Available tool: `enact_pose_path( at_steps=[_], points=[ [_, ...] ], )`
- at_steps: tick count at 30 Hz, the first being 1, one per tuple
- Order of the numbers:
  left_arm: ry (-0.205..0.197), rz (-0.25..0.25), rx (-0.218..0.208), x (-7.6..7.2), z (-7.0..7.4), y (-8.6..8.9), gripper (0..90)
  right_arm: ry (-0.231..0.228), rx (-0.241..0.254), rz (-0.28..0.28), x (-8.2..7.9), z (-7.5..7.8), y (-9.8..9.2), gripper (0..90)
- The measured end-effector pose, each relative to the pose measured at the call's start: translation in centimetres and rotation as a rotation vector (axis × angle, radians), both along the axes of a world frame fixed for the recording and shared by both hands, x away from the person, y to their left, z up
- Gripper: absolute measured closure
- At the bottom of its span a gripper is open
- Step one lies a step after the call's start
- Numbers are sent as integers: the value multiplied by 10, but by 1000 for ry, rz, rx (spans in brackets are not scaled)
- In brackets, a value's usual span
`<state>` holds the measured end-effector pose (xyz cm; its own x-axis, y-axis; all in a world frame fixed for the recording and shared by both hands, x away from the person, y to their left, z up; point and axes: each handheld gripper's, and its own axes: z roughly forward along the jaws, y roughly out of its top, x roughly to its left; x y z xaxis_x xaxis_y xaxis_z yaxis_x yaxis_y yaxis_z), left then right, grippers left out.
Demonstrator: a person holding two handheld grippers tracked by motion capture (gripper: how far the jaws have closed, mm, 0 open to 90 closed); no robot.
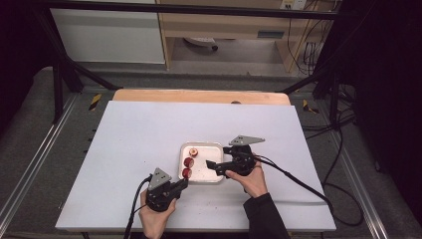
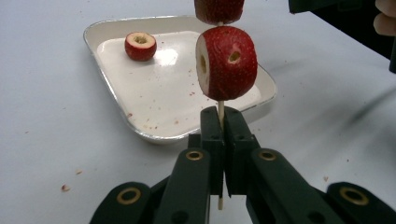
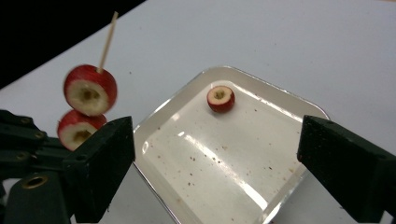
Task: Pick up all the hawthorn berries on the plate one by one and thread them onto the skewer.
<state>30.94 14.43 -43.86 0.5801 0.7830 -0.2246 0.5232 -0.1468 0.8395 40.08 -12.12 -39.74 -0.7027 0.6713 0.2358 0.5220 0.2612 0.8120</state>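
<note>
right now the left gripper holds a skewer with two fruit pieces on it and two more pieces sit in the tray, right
Not quite: the tray holds one loose fruit piece, as the right gripper view shows. The left gripper does clamp the skewer with two pieces on it.

— How do the hands come in?
— Both forearms enter from the near edge. The left hand (image 1: 155, 215) grasps the left gripper (image 1: 182, 184) from behind, the jaws pointing forward and to the right.
— And its jaws?
— Pressed together, the pads meeting face to face.
— The other side?
— The right hand (image 1: 253, 180), in a dark sleeve, holds the right gripper (image 1: 219, 157) pointing left, its jaws spread wide, nothing between the fingers (image 3: 100, 163)
</note>
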Motion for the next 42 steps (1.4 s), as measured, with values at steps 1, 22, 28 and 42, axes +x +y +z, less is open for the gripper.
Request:
enact_pose_path(
  at_steps=[1, 22, 28, 42],
  points=[
    [0, -1, 8, -1, 0, 3, 878, 6, -19, 6, 1, 0, 0, 106],
    [3, -18, 38, -7, -3, 26, 878, 75, -202, 46, 28, 5, 23, 85],
    [4, -15, 36, -7, -4, 30, 878, 91, -227, 38, 39, 5, 35, 86],
    [8, -2, 22, -6, -4, 39, 878, 133, -262, 2, 67, 4, 62, 107]
  ],
)
